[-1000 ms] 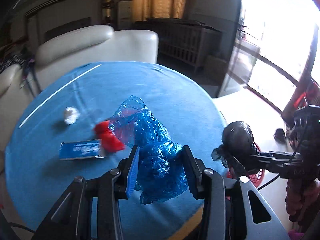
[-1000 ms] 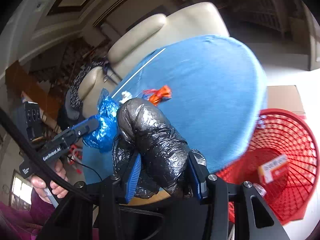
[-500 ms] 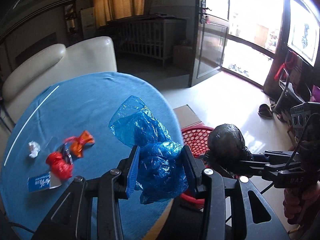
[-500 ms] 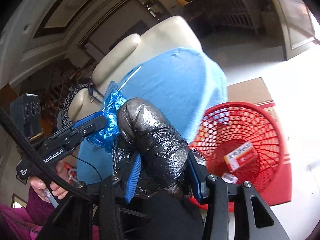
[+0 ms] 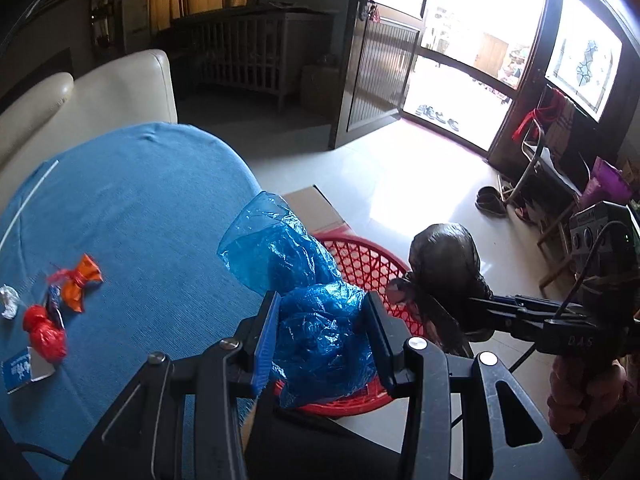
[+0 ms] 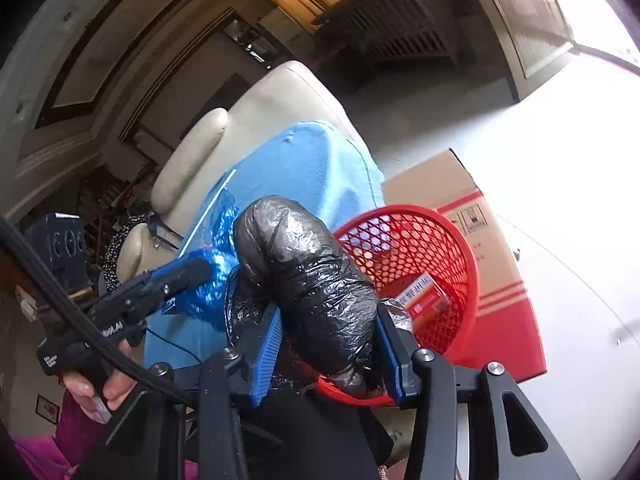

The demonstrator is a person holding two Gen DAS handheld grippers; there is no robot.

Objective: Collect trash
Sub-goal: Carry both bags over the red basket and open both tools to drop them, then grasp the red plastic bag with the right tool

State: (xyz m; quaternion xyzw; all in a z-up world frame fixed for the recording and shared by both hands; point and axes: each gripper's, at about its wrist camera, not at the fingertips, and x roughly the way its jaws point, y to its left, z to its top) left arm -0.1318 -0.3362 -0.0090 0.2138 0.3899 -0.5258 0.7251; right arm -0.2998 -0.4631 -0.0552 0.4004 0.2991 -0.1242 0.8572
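1. You have two tongs in view: the left tongs (image 5: 320,336) and the right tongs (image 6: 328,344), each clamped on one bag.
2. You hold two bags: one blue bag (image 5: 304,292) and one black bag (image 6: 308,280), both above the red basket.
3. There is one red basket (image 6: 448,240), on the floor beside the counter.
4. Inside the red basket you can count one small carton (image 6: 426,294).
5. One cardboard box (image 6: 476,216) stands just behind the red basket.
6. On the counter (image 5: 140,208), well left of the red basket, lie five pieces: one orange wrapper (image 5: 82,280), one red wad (image 5: 46,334), one white crumple (image 5: 9,300), one blue packet (image 5: 20,370), one dark wrapper (image 5: 54,306).
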